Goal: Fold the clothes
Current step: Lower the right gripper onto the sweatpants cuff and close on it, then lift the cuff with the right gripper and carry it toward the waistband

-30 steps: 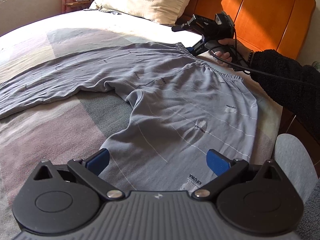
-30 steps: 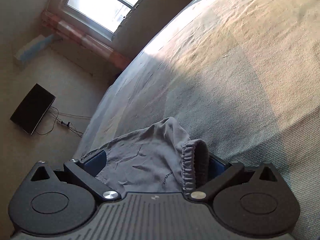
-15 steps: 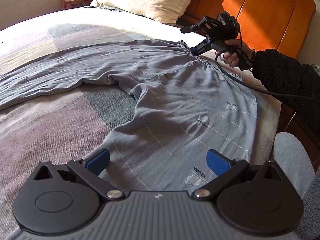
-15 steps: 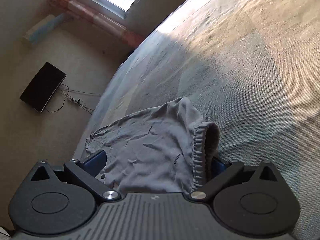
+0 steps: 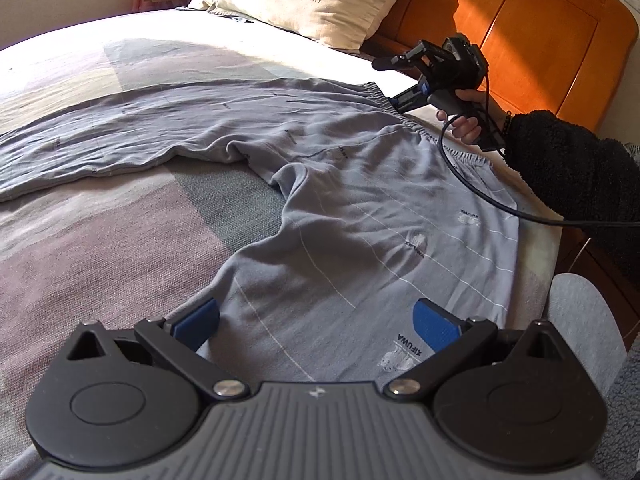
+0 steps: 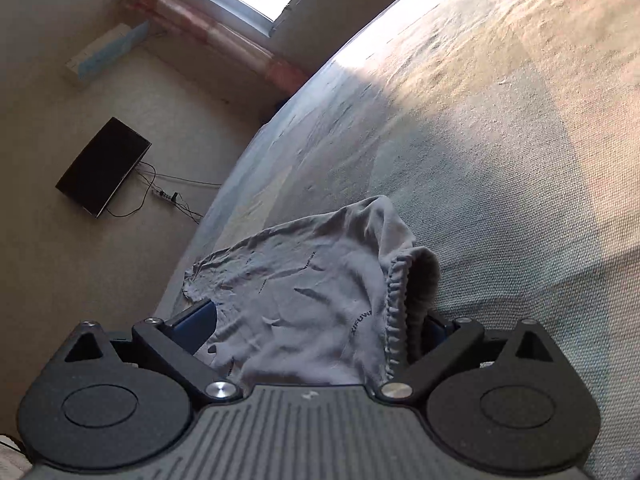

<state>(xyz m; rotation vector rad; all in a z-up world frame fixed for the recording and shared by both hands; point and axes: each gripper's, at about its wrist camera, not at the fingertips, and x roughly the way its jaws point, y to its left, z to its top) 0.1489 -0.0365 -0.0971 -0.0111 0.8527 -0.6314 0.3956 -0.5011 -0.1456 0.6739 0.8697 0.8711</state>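
Observation:
Grey pants [image 5: 340, 200] lie spread across the bed, one leg stretched to the left. My left gripper [image 5: 316, 322] stands open low over the near leg, cloth lying between its blue fingers [image 5: 196, 320]. At the far corner, my right gripper [image 5: 394, 82] is held by a hand at the elastic waistband [image 5: 404, 120]. In the right wrist view the right gripper [image 6: 316, 322] has wide jaws that are closing. The bunched waistband [image 6: 394, 300] lies between them against the right finger, and the pants [image 6: 312, 280] are not pinched.
A cream pillow [image 5: 312, 0] and an orange wooden headboard [image 5: 520, 20] stand behind the pants. A black cable [image 5: 480, 200] trails over the cloth from the dark sleeve [image 5: 568, 172]. Beyond the bed edge [image 6: 224, 208], a black flat panel [image 6: 104, 166] and a power strip [image 6: 164, 194] lie on the floor.
The right gripper has tipped up slightly at the waistband, so the waist corner sits higher in its view. The left gripper has hardly moved.

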